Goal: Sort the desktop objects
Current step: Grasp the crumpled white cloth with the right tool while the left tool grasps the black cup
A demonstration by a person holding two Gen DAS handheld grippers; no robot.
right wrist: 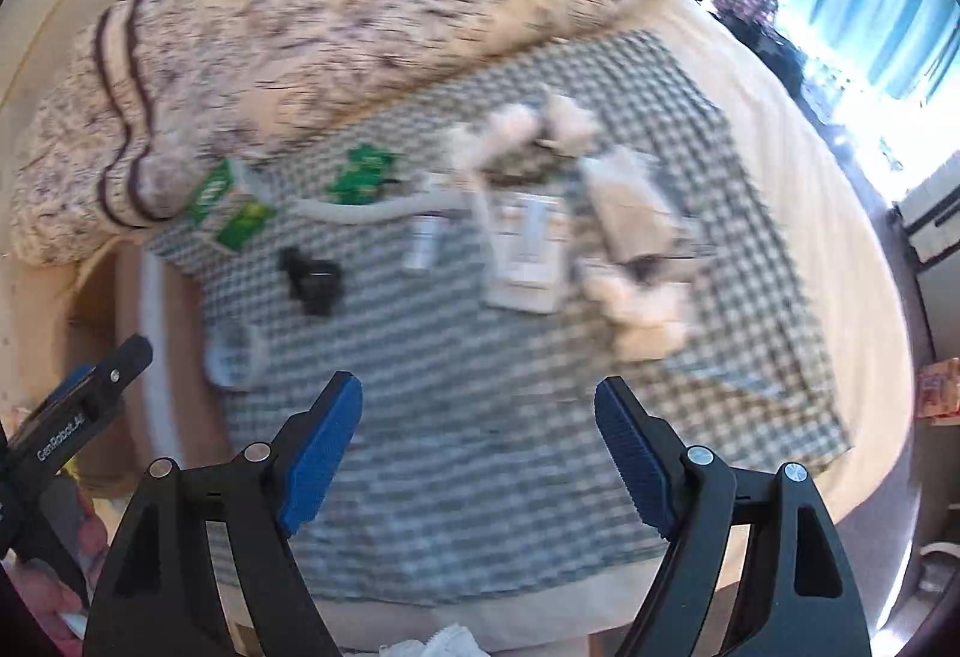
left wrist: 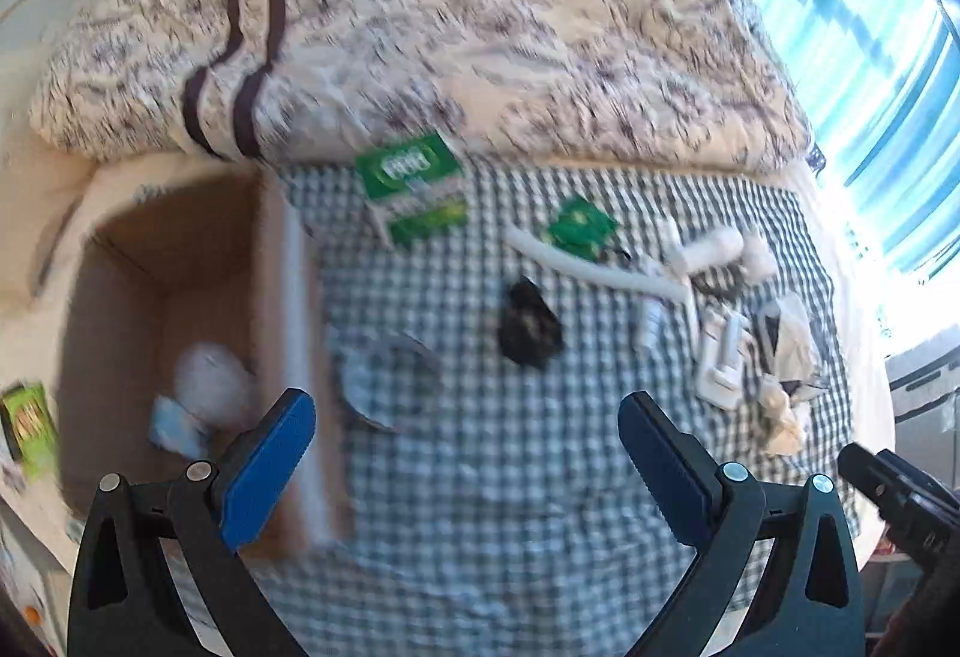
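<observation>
Small objects lie scattered on a checked cloth: a green box, a green packet, a black lump, a white hose, a white flat device, crumpled tissue and a clear round lid. My left gripper hangs open above the cloth beside the cardboard box. The right gripper is open over bare cloth, holding nothing.
Inside the cardboard box lie a white ball and a pale blue piece. A patterned duvet rises behind the cloth. Bright window curtains hang at the right. The left gripper's body shows at the right wrist view's left edge.
</observation>
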